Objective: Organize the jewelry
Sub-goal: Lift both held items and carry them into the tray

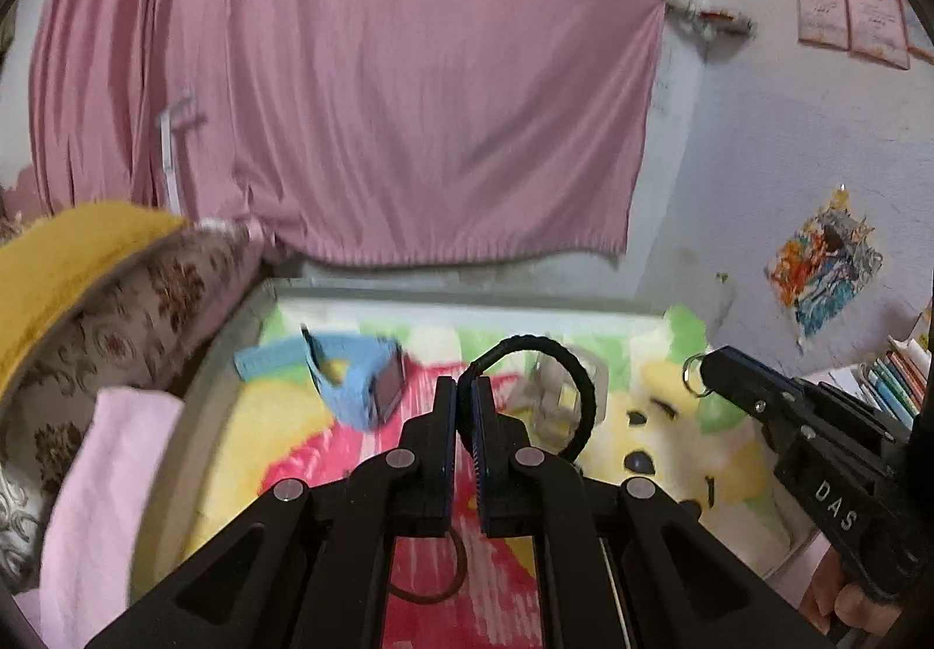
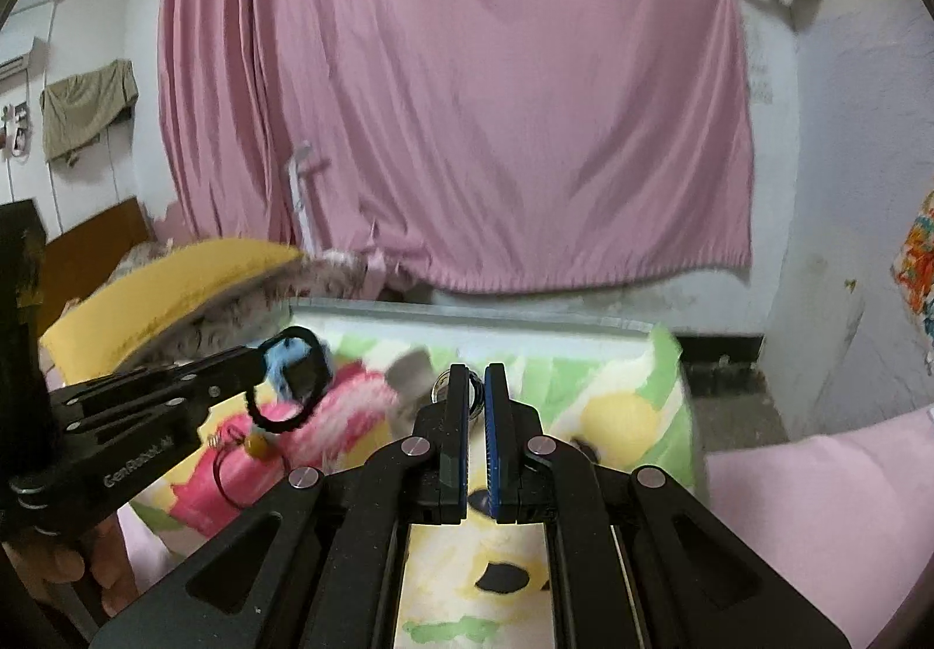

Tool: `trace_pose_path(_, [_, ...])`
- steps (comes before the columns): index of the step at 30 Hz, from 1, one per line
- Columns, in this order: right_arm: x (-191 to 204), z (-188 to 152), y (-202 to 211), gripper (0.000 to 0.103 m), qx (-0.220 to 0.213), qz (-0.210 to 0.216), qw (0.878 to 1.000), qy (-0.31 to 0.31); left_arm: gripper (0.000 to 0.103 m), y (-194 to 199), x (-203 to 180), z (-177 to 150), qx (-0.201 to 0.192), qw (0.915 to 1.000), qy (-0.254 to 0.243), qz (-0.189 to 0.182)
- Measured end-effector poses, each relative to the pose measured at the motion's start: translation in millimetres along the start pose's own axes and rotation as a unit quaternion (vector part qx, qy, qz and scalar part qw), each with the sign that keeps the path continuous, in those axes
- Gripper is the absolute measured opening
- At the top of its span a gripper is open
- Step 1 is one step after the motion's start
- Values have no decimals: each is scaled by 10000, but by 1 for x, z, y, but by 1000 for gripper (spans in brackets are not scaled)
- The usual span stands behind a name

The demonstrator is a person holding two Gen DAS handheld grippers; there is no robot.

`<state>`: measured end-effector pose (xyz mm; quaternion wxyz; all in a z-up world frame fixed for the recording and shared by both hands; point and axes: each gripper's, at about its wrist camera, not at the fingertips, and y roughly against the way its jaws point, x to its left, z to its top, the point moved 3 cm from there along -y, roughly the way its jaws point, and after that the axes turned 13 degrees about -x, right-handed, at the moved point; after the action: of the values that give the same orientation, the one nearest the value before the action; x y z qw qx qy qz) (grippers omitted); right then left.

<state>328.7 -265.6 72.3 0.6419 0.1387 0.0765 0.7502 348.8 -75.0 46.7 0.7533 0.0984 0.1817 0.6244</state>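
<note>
My left gripper [image 1: 464,386] is shut on a black braided bracelet [image 1: 575,386], whose loop arcs out to the right of the fingers. In the right wrist view the left gripper [image 2: 254,357] reaches in from the left with the black bracelet [image 2: 280,418] hanging from its tip. My right gripper [image 2: 477,377] is shut on a small silver ring [image 2: 441,386]; the left wrist view has the right gripper [image 1: 709,364] at the right with the silver ring [image 1: 693,374] at its tip. A blue watch [image 1: 356,380] and a grey watch [image 1: 551,398] lie on the colourful blanket [image 1: 292,433].
A thin brown hair band [image 1: 435,579] lies under my left gripper. A wire earring with a gold bead [image 2: 254,445] lies on the blanket [image 2: 613,415]. A yellow cushion [image 1: 64,264] on a patterned pillow [image 1: 134,322] and pink cloth [image 1: 111,474] border the left. A pink curtain [image 1: 350,65] hangs behind.
</note>
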Motion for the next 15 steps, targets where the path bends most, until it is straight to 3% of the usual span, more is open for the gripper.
trace_pose_path(5, [-1, -16, -17, 4, 555, 132, 9984, 5, 5, -12, 2, -8, 486, 9988, -33, -30])
trace_pose_path(15, [-1, -44, -40, 5, 1372, 355, 9899, -28, 5, -27, 3, -21, 1045, 9943, -197, -22])
